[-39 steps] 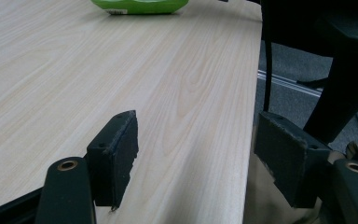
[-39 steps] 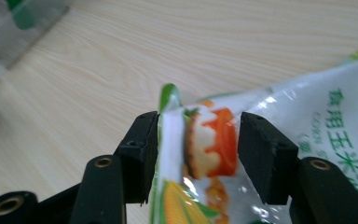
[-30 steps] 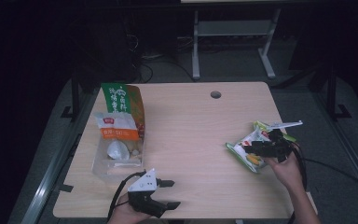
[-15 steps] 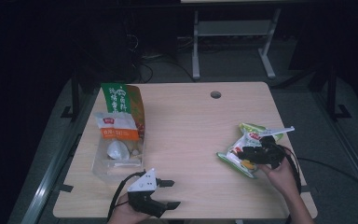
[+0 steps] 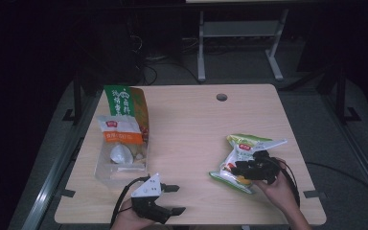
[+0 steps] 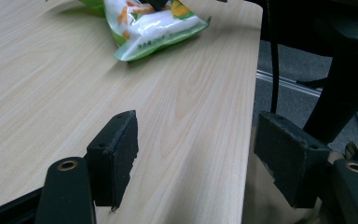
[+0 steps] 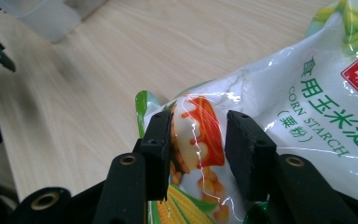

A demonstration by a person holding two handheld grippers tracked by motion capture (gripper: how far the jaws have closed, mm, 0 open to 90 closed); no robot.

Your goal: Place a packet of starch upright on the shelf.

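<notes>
L gripper [image 5: 165, 199] sits idle at desk's near edge, jaws wide, nothing in them. R gripper [image 7: 198, 140] has just been closing w/ the bag [image 5: 243, 158] between its jaws, pinching a bulged fold. Bag's slid in from the right edge twd me, so I reckon it's gripped. Bin [image 5: 121, 160] waits far left.

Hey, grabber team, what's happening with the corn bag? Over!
Right gripper jaws just closing, pinching corn starch bag. Left gripper open, empty. Nothing in the way.
</notes>
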